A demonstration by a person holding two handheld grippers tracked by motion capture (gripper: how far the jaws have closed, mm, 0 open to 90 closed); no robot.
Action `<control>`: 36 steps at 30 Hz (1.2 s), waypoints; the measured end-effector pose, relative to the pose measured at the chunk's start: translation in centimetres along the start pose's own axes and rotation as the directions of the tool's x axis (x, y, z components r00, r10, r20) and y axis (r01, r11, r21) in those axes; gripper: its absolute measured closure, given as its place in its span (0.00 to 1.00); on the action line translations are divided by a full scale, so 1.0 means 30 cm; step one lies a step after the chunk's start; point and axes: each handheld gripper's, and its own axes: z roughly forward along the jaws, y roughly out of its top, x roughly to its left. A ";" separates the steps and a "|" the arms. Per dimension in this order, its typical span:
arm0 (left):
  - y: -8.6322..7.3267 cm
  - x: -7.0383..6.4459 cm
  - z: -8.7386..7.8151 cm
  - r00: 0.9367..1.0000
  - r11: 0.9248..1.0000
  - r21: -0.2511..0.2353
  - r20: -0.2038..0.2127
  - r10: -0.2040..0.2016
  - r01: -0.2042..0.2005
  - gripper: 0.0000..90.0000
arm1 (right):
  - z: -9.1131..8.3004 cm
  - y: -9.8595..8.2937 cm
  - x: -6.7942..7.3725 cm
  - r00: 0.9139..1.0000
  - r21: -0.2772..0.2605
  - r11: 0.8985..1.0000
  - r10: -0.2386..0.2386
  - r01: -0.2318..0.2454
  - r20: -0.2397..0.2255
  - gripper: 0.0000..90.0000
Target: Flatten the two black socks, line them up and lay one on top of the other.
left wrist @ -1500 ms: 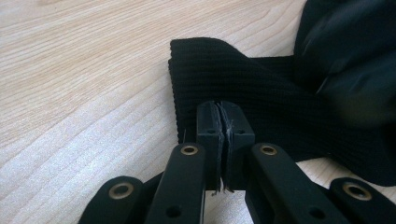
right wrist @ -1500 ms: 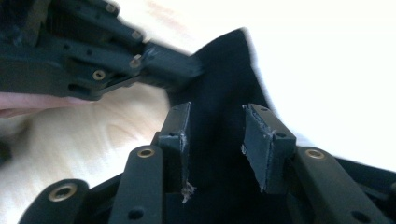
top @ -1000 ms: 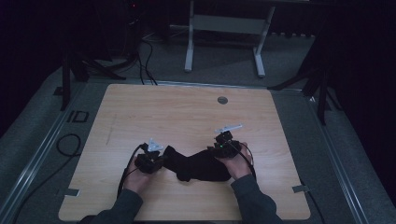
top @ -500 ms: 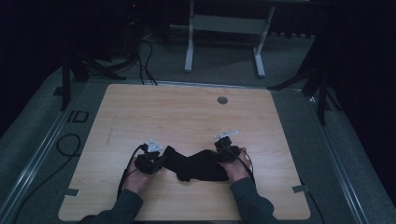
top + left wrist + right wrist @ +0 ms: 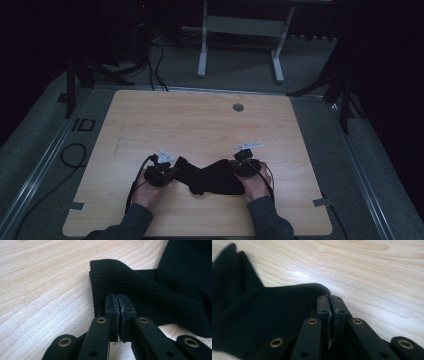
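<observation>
- Since a second ago your right tool (image 5: 243, 163) has drawn a little nearer the worktop's near edge, and the black sock (image 5: 212, 176) between your hands has sagged and bunched slightly more; your left tool (image 5: 167, 170) sits about where it was.
- Your left tool (image 5: 119, 305) has its jaws pressed together on the ribbed cuff end of the sock (image 5: 150, 292), with knit fabric caught between the pads; the cuff's folded edge stands up just beyond the jaw tips.
- Your right tool (image 5: 331, 306) is likewise clamped shut, pinching the smoother end of the sock (image 5: 269, 312); a rounded edge of fabric shows right at the jaw tips.
- In the high view, each tool is held low, close to the wood, with a grey three-cornered plate on top and a cable trailing back along your forearm.
- Your left hand (image 5: 146, 181) and right hand (image 5: 257, 181) come in from the near edge, sleeves showing at the bottom.
- Between the two tools the sock lies across the worktop (image 5: 200, 125), stretched side to side, thinner at your left end and fuller towards your right, its middle resting on the wood.
- It sits in the near half of the worktop, roughly centred between the left and right edges.
- A small round grommet (image 5: 238, 107) sits near the far edge, well apart from the sock.
</observation>
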 end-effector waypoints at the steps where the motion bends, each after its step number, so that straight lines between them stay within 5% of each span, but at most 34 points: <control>1: 0.000 0.000 0.000 1.000 1.000 0.000 0.000 -0.001 0.001 0.98 | -0.014 -0.008 -0.002 1.000 -0.010 1.000 0.002 -0.002 -0.001 0.95; 12: -0.001 0.001 -0.001 1.000 1.000 0.001 0.002 0.000 0.000 0.98 | -0.102 -0.112 -0.045 1.000 -0.010 1.000 0.023 -0.023 0.017 0.95; 22: -0.005 0.004 -0.006 1.000 1.000 0.005 0.012 0.000 0.000 0.98 | -0.070 -0.163 -0.053 1.000 0.028 0.999 0.026 -0.026 0.012 0.95; 36: -0.006 -0.006 -0.007 0.999 1.000 0.013 0.037 0.015 -0.016 0.98 | -0.032 -0.144 -0.115 0.996 0.007 1.000 0.029 -0.030 0.090 0.95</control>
